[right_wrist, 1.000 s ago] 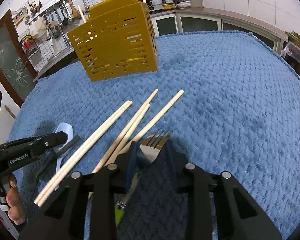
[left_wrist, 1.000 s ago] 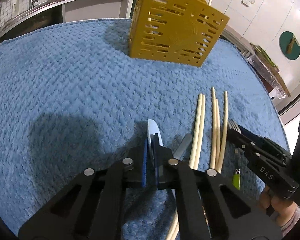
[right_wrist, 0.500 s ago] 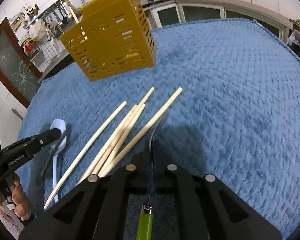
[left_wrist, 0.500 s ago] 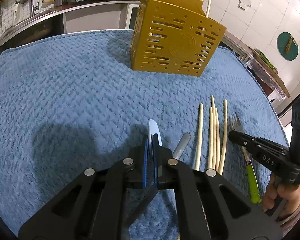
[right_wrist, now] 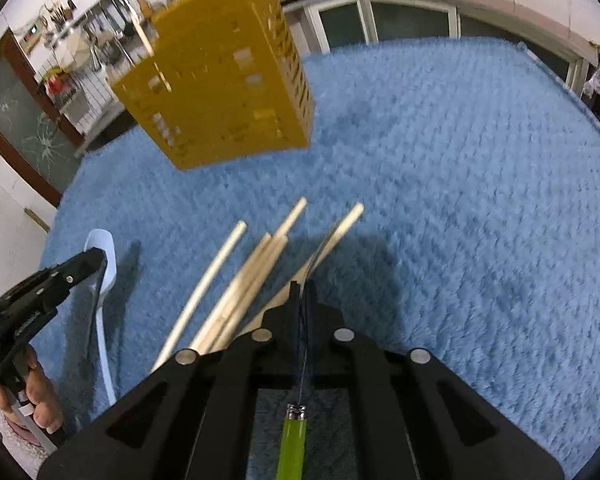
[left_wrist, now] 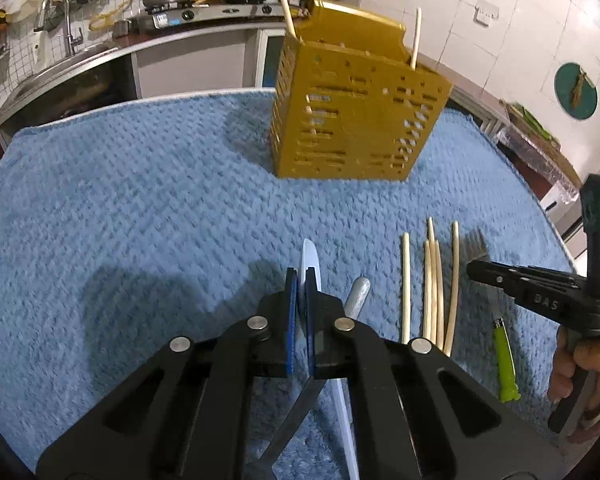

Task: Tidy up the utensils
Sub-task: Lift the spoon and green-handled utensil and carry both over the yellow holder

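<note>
Left gripper [left_wrist: 299, 280], bottom centre of left view: fingers clamped on pale spoon [left_wrist: 311, 258], bowl tip poking out ahead, handle trailing toward lens. Grey handle [left_wrist: 358, 288] just right of it.

Right gripper [right_wrist: 302, 288], bottom centre of right view: fingers pinched on fork [right_wrist: 306, 344], edge-on, green handle toward lens, tines ahead.

Chopsticks [left_wrist: 432, 284] loose on blue towel [left_wrist: 140, 208] between grippers, long axes pointing at holder.

Holder [left_wrist: 348, 120]: gold, slotted, upright, upper centre, straight ahead of both grippers, two sticks inside. Neither hand clearly nearer.
</note>
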Demonstrator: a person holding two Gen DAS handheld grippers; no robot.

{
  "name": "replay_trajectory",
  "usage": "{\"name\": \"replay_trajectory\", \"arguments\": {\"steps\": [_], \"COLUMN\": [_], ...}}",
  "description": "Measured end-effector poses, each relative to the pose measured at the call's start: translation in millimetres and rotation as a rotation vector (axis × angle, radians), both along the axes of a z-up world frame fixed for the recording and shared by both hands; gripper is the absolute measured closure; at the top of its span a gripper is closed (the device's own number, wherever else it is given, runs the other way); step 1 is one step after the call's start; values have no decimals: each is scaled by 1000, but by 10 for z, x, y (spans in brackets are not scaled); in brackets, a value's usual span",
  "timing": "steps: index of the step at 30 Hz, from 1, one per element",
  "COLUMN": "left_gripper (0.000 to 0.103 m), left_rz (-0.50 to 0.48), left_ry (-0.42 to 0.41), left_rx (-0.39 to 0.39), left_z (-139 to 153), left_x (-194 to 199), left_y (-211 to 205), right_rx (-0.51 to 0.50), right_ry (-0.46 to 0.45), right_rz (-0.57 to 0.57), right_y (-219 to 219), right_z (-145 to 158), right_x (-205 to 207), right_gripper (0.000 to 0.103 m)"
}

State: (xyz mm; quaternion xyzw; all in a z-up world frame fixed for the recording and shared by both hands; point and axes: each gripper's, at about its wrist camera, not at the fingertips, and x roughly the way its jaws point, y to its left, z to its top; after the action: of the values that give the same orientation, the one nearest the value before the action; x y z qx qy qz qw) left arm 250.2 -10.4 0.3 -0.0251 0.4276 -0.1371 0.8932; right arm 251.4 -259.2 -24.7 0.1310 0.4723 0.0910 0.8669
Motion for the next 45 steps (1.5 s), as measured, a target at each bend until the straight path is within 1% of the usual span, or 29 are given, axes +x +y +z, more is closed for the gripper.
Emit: {"name": "replay_trajectory", "arguments": {"steps": [4,7,9,11,16,21,27,29,31,34,36,38,39,43,45], "left_gripper": [101,101,101,101,101,101,101,101,101,101,101,101,101,101,101], "left_rz": [35,44,55,64,80,88,79,72,71,80,82,105,109,137,150], "left_ry": [-72,-110,-165,-199,-261,-324,-427,-474,-532,-590,-619,-678,-691,-766,-786], "left_rx": [-9,-35,-39,-40,-62,-50,-54,-43,-12,10,4,6,6,9,-7], "left_z": [179,316,436,528,761,941,1215,1310,1405,1520,1574,1660,1683,1809,1821], "left_x": [-4,-5,-39,-59,-43,43,130,175,227,361,463,566,595,816,919], "left_y": [83,133,159,172,184,145,54,5,-73,-169,-201,-256,-272,-355,-359], "right_rx": [-17,-20,-21,-10,0,-9,-24,-25,-28,-30,-34,-52,-60,-41,-40], "right_ry": [-107,-190,-239,-301,-425,-475,-525,-549,-574,-608,-645,-686,-713,-793,-829], "right_rz": [-23,-37,-46,-50,-85,-87,-81,-83,-90,-103,-110,-114,-118,-127,-130], "right_y": [-33,-62,-99,-124,-184,-199,-166,-178,-182,-193,-183,-155,-140,-110,-80], "right_z": [239,387,464,556,810,1030,1320,1443,1559,1688,1809,1913,1973,2146,2194], "right_x": [-82,-138,-175,-225,-276,-204,-67,7,76,181,250,294,322,457,527], "right_gripper": [101,101,101,101,101,101,101,101,101,101,101,101,101,101,101]}}
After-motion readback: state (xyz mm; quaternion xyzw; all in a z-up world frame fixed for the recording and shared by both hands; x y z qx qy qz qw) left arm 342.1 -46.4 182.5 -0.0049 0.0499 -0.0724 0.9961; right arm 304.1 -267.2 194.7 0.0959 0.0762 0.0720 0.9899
